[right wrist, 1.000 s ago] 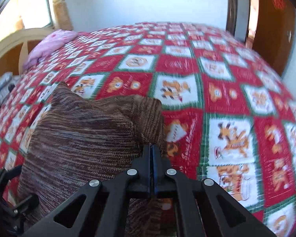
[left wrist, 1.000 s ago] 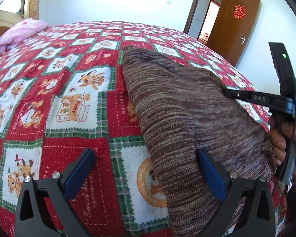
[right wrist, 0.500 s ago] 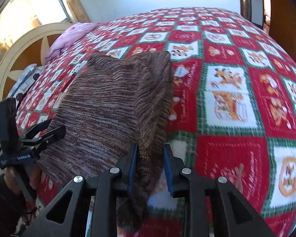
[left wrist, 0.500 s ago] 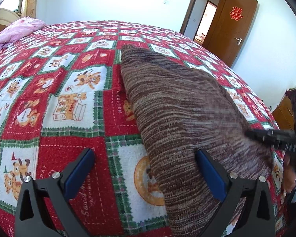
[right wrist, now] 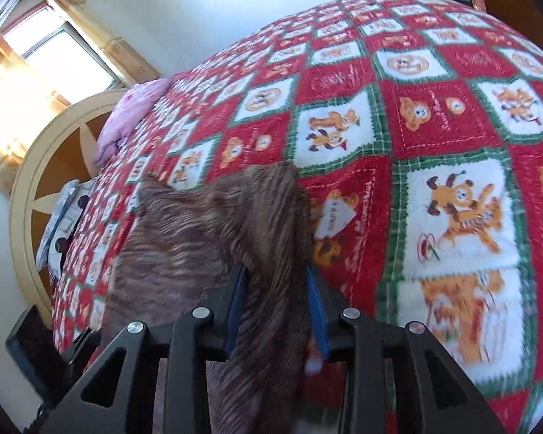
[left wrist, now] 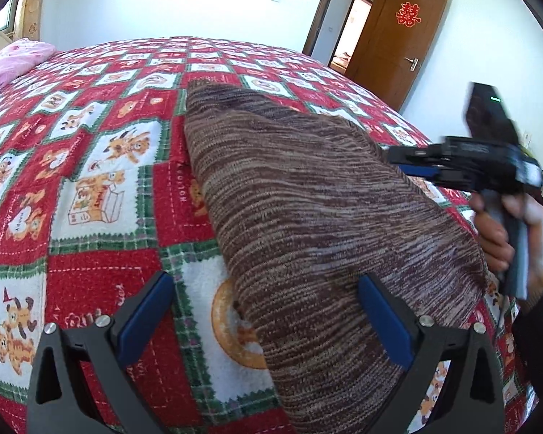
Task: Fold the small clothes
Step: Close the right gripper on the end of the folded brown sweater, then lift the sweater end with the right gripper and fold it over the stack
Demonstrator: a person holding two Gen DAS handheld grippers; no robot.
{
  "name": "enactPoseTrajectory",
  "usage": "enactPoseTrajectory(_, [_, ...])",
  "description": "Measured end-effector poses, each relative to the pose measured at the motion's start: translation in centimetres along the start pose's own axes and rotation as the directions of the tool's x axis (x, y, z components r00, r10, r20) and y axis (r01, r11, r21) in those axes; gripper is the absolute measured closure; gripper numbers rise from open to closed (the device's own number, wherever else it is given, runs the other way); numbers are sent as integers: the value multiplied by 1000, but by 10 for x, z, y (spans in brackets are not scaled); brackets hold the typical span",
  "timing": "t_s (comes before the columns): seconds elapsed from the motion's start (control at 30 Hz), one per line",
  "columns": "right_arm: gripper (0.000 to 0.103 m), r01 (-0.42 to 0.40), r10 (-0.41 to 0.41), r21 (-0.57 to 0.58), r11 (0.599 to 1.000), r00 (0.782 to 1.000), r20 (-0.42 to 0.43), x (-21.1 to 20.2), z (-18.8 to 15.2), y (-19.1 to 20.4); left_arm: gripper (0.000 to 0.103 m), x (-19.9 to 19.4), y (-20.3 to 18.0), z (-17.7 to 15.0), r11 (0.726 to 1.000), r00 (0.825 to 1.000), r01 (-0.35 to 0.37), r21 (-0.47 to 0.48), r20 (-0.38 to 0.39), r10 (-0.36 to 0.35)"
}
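Note:
A brown striped knit garment (left wrist: pixel 307 217) lies on the red patterned bedspread (left wrist: pixel 90 181), reaching from mid-bed to the near edge. My left gripper (left wrist: pixel 264 311) is open just above it, its right finger (left wrist: pixel 383 318) over the cloth and its left finger over the bedspread. My right gripper (right wrist: pixel 277 307) has its jaws apart, with a fold of the garment (right wrist: pixel 213 238) running between them. The right gripper also shows in the left wrist view (left wrist: pixel 416 162), blurred, at the garment's right edge with the hand behind it.
A pink pillow (left wrist: pixel 14 61) lies at the bed's far left by a cream wooden headboard (right wrist: pixel 36 181). A brown door (left wrist: pixel 398 39) stands open at the far right. The bed's edges fall away near and to the right.
My right gripper's jaws have gone from shut to apart, and it has swung along the garment's right edge. The left gripper has stayed open over the garment's near end.

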State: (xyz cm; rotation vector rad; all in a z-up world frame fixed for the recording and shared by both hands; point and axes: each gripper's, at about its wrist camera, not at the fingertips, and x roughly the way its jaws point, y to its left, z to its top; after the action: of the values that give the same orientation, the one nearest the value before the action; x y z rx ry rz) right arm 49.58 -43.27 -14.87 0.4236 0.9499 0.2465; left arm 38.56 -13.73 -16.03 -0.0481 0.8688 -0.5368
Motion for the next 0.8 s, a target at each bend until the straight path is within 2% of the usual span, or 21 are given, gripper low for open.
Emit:
enactPoseTrajectory(0.23, [64, -97, 92, 78, 992, 994, 67, 8, 3, -18, 1, 4, -3, 1, 1000, 1000, -4, 19, -14, 4])
enactPoseTrajectory(0.3, [68, -130, 121, 122, 984, 989, 80, 7, 3, -27, 1, 5, -3, 1, 1000, 1000, 0, 18, -16, 0])
enactPoseTrajectory(0.4, [68, -170, 154, 173, 970, 983, 103, 2, -1, -34, 1, 4, -2, 1, 1000, 1000, 8, 13, -13, -8])
enactPoseTrajectory(0.7, [66, -108, 103, 64, 992, 992, 71, 7, -5, -10, 1, 5, -4, 1, 1000, 1000, -8, 23, -18, 9])
enactPoseTrajectory(0.8, [75, -113, 109, 53, 992, 992, 68, 12, -5, -7, 1, 6, -6, 2, 999, 999, -23, 35, -23, 24])
